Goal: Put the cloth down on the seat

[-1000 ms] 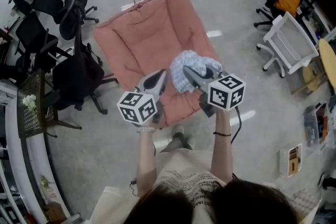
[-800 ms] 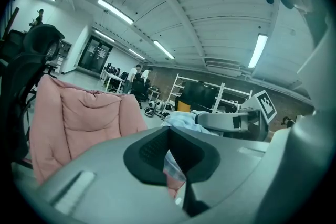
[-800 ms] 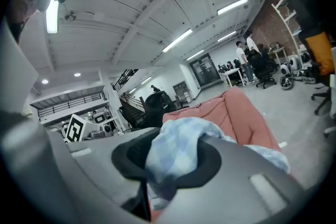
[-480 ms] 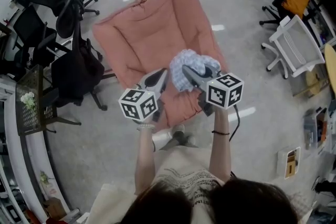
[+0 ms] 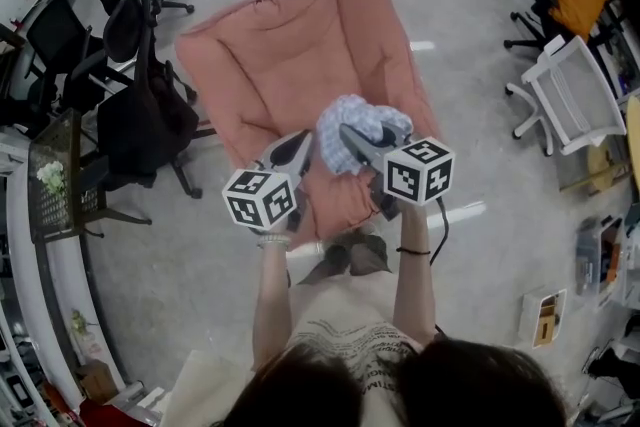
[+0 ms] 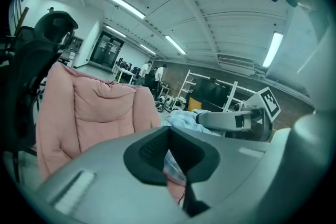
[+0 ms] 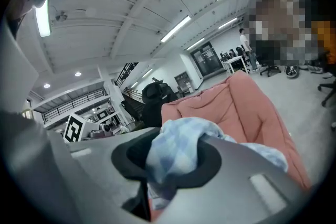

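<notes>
A pink padded chair (image 5: 290,55) stands on the grey floor, its seat facing me. A blue-and-white checked cloth (image 5: 355,123) hangs bunched over the seat's front part. My right gripper (image 5: 352,137) is shut on it; in the right gripper view the cloth (image 7: 176,149) fills the space between the pads of the right gripper (image 7: 173,157). My left gripper (image 5: 298,143) hovers just left of the cloth, jaws together and empty. The left gripper view shows the tips of the left gripper (image 6: 169,131) meeting, with the cloth (image 6: 181,119) and the chair back (image 6: 100,113) beyond.
Black office chairs (image 5: 130,25) crowd the chair's left side, beside a dark shelf with flowers (image 5: 50,180). A white chair (image 5: 575,95) and an orange-backed chair (image 5: 585,0) stand to the right. Boxes (image 5: 545,315) lie on the floor at lower right.
Both grippers have sunk a little and moved forward over the seat's front, side by side. The cloth stays in the right gripper.
</notes>
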Motion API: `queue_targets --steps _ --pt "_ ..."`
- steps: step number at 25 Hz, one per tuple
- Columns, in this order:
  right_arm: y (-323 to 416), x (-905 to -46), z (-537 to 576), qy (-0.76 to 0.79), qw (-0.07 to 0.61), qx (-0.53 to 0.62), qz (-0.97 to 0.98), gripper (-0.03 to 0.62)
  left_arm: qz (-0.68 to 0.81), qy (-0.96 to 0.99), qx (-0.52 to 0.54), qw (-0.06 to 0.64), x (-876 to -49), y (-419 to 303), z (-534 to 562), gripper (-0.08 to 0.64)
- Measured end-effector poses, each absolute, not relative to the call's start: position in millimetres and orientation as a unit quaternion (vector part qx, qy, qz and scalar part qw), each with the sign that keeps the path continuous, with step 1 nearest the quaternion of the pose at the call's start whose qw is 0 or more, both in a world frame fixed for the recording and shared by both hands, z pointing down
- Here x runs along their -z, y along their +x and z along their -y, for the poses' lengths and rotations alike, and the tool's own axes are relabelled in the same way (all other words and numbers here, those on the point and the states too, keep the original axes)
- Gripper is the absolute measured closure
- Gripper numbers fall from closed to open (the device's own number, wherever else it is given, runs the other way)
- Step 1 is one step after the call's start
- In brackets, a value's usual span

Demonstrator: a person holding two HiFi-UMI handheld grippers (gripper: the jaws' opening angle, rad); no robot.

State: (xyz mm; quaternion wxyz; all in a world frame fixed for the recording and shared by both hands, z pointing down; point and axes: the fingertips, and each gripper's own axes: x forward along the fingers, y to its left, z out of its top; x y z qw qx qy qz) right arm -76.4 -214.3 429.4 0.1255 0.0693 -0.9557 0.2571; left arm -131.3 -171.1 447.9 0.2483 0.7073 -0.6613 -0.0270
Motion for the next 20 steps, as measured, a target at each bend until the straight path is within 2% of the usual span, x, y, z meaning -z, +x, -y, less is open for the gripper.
queue_targets --steps 9,20 --pt "-90.3 -453.5 227.7 0.006 0.19 -0.245 0.951 0.495 0.714 0.645 0.048 0.268 -467.8 -131.9 178.7 0.555" --pt "-113.4 -471.2 239.9 -0.075 0.207 -0.214 0.952 0.495 0.772 0.577 0.068 0.258 -486.0 -141.2 184.0 0.555"
